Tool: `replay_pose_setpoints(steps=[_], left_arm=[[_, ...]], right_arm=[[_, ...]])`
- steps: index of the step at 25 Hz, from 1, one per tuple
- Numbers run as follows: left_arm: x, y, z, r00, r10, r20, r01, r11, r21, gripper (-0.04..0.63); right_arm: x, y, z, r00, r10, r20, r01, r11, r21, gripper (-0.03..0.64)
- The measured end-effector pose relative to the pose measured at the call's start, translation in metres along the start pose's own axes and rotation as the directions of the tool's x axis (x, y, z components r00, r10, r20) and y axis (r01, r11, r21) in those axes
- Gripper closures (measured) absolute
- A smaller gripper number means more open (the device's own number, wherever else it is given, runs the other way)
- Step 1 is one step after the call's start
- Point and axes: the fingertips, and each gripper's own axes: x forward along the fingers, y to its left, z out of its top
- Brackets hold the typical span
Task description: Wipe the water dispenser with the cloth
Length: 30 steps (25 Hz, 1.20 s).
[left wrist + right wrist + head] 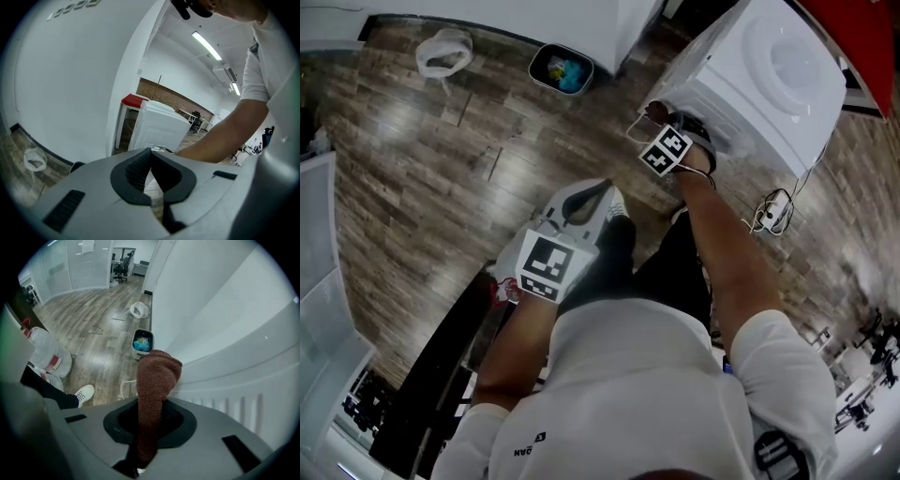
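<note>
Brown knit cloth [155, 380] is pinched in the right gripper [148, 430], with the jaws clamped on its lower end. The rest pokes out ahead, right beside the dispenser's [234, 357] white side wall, can't tell if it's touching. It looks soft, light and floppy, so I'd guess gripping low on the bunch works and leaves a pad free to rub. Left gripper [151, 174] hangs back, jaws together, nothing in them.

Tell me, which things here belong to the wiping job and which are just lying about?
Job: brown cloth, right gripper clamping it, white water dispenser.
Lying about: small bin, white bag on the floor, white cables, shut, empty left gripper.
</note>
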Motion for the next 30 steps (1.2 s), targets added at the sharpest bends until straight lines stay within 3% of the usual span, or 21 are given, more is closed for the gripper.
replay_pose_setpoints(steps=[11,18,23,30], left_arm=[[0.006,0.002,0.005,1.000,-0.015,0.017,0.016,1.000,-0.011,0.603],[-0.003,0.007,0.014,0.999,0.004,0.045,-0.004,1.000,-0.005,0.603],[-0.009,0.005,0.019,0.997,0.024,0.079,-0.020,0.998,-0.051,0.603],[-0.010,-0.012,0.036,0.994,0.033,0.107,-0.033,0.999,0.001,0.603]], right_arm=[[0.046,0.016,-0.015,0.997,0.040,-0.067,-0.040,0.999,0.004,0.563],[0.044,0.022,-0.018,0.995,0.055,-0.079,-0.055,0.998,0.006,0.563],[0.013,0.030,-0.013,0.998,0.054,-0.020,-0.053,0.998,0.020,0.563],[-0.070,0.010,-0.012,0.993,-0.007,0.115,-0.004,0.996,0.088,0.563]])
